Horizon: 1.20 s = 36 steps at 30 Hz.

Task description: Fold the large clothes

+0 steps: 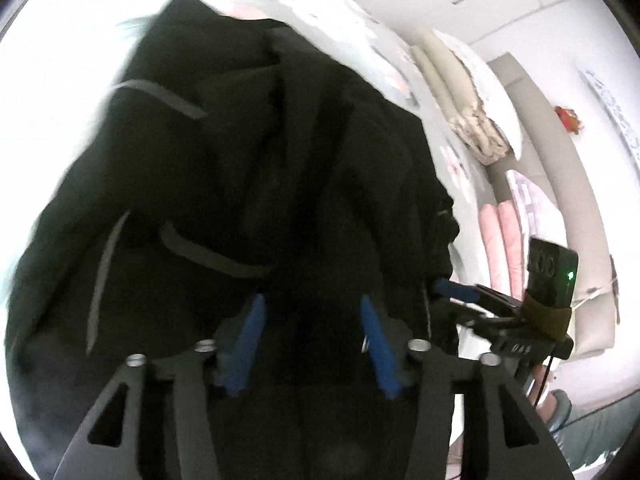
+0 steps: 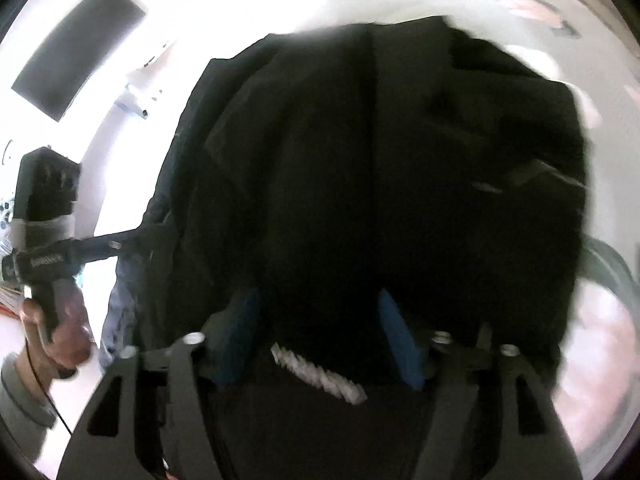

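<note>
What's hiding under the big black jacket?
Around the black jacket you can see a pale printed bedsheet, so the bed seems to be beneath it. Whatever lies directly under the dark cloth is covered, and the blur hides the rest.

Black garment (image 1: 248, 168) ahead — bedding (image 1: 476, 120) beside.

Black garment (image 1: 248, 168) with grey stripes and a white zipper (image 2: 318, 372). Blue pads (image 1: 250, 344) on black gripper arms. Pale bed cover (image 1: 360, 28) printed with pink and grey shapes. Beige folded blanket (image 1: 460, 96), pink pillow (image 1: 504, 240).
</note>
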Tool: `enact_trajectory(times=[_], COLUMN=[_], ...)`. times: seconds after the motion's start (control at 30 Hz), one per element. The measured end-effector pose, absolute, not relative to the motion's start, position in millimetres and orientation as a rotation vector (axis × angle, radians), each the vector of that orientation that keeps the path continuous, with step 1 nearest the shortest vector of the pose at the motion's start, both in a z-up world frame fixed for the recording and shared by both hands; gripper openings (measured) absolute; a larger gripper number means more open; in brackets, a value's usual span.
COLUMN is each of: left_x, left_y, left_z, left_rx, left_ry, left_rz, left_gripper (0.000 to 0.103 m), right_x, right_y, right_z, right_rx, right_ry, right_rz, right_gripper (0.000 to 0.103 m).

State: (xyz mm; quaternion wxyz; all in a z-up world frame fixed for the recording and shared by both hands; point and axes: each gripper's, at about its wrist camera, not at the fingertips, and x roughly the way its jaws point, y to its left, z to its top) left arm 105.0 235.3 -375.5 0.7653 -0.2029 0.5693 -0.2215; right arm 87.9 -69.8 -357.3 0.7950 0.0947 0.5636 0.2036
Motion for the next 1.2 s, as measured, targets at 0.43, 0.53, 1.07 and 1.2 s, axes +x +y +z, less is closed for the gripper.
enact_trajectory(times=[0.43,0.53,1.07,1.2], left_x=[-13.7,-26.9,-73.1,-83.8], left_y=[371.4,395.6,458.7,448.9], left_z=[-377.8,-377.8,-451.3,-455.9], left_rx=[-0.444,-0.456,-0.669,-0.630], left_ry=[1.305,1.306,1.463,1.456], left_rz=[-0.101,-0.070,-0.237,-0.302], left_gripper=[0.061,0.061,0.069,0.069], right_x=[-77.4,-110.3,-185.6,-191.8], right_y=[-193.4,-205.1,-187.1,-176.2], right_z=[-396.2,-404.2,-448.2,-455.0], right_rx=[0.391,0.451,0.645,0.688], right_ry=[1.373,1.390,1.381,1.383], right_rz=[0.116,0.057,-0.067,-0.027], right_gripper=[0.074,0.074,0.073,0.073])
